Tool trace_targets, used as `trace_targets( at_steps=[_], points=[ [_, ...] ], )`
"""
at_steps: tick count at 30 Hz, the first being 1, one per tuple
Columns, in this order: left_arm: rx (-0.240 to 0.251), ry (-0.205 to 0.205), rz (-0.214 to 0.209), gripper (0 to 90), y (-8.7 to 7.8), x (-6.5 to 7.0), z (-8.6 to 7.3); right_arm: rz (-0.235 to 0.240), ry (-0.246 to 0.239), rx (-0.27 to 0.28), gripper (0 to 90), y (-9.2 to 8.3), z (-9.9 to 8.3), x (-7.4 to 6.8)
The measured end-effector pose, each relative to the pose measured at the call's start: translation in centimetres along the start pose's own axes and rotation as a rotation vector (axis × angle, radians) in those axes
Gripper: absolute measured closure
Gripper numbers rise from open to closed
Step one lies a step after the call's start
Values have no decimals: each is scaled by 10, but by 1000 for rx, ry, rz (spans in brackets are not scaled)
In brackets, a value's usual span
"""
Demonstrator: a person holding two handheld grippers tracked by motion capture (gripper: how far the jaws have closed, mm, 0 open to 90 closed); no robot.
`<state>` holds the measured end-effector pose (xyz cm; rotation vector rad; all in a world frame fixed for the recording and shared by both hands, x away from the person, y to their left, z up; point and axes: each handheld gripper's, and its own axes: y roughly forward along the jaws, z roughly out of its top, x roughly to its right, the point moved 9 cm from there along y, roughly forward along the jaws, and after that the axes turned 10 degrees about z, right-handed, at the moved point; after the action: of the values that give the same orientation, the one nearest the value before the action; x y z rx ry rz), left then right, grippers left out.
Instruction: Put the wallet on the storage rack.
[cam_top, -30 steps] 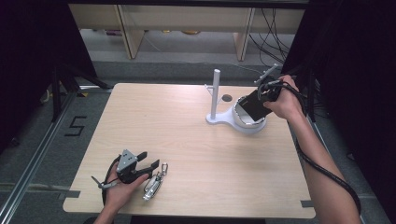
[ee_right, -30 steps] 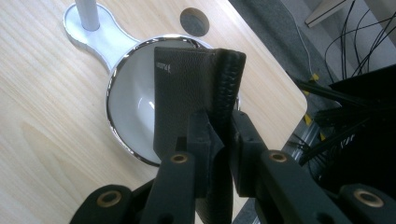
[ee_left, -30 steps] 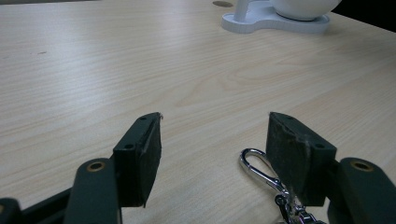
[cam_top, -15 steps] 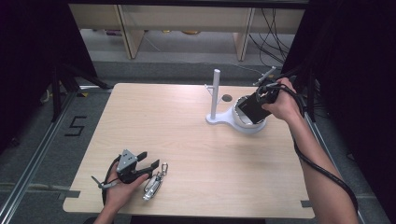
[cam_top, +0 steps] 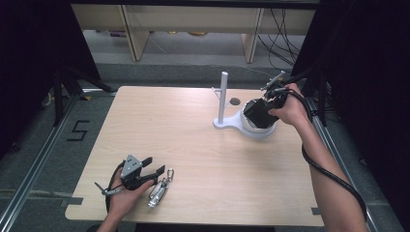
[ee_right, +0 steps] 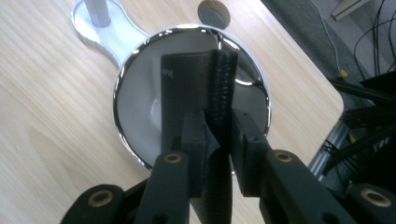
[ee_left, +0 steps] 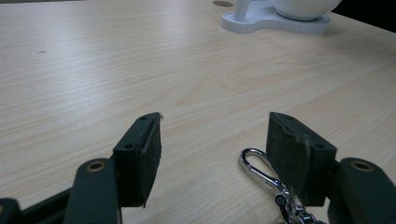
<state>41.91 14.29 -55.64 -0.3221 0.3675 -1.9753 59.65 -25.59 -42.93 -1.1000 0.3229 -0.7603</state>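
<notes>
Right gripper (ee_right: 217, 122), pinching a wallet (ee_right: 184, 84) in the bowl (ee_right: 135, 112) by the desk's far-right corner, has just been loosening. It is probably letting go. Left gripper (ee_left: 215, 135) gapes, holding nothing.

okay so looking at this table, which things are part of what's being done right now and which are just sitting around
In the job: black wallet, between the right gripper's jaws, which have just been opening; white bowl on its stand below; the stand's white post.

Lying about: metal keychain clip beside the open left gripper.

Table (cam_top: 203, 145) w/ keyring (cam_top: 159, 188), bowl stand (cam_top: 232, 124).
</notes>
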Motion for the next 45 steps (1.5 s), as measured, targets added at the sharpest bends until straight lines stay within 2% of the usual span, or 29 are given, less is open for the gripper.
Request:
trace_targets(
  at_steps=[1,5,11,13,14,15,19,20,24,29,33,37,38,43,45],
  points=[
    [1,-1,1,355,0,0,0,-5,-4,6,735,0,0,1],
    [0,1,0,355,0,0,0,-2,37,50,642,-2,3,3],
    [1,3,2,355,0,0,0,-16,65,91,615,-9,1,9],
    [0,3,2,355,0,0,0,-39,79,104,609,-13,-1,13],
    [-1,3,2,355,0,0,0,-22,87,112,602,-13,-2,13],
    [-2,4,2,355,0,0,0,-36,90,121,599,-14,-2,15],
    [-10,7,11,355,0,0,-1,-26,125,147,580,-19,-7,16],
    [-9,7,11,355,0,0,0,-17,159,155,580,-21,-8,14],
    [-11,9,11,356,0,0,-1,5,200,175,579,-24,-12,11],
    [-10,7,11,355,0,0,-1,16,217,201,568,-25,-18,10],
    [-10,7,10,355,0,0,-1,35,258,224,550,-23,-25,3],
    [-8,10,10,356,0,0,0,42,246,233,535,-22,-33,-3],
    [-8,10,11,356,0,0,0,54,251,238,532,-22,-35,-7],
    [-7,9,14,356,0,0,0,55,236,261,506,-20,-42,-20],
    [-10,12,17,356,0,0,-1,63,252,268,497,-20,-47,-28]
  ],
)
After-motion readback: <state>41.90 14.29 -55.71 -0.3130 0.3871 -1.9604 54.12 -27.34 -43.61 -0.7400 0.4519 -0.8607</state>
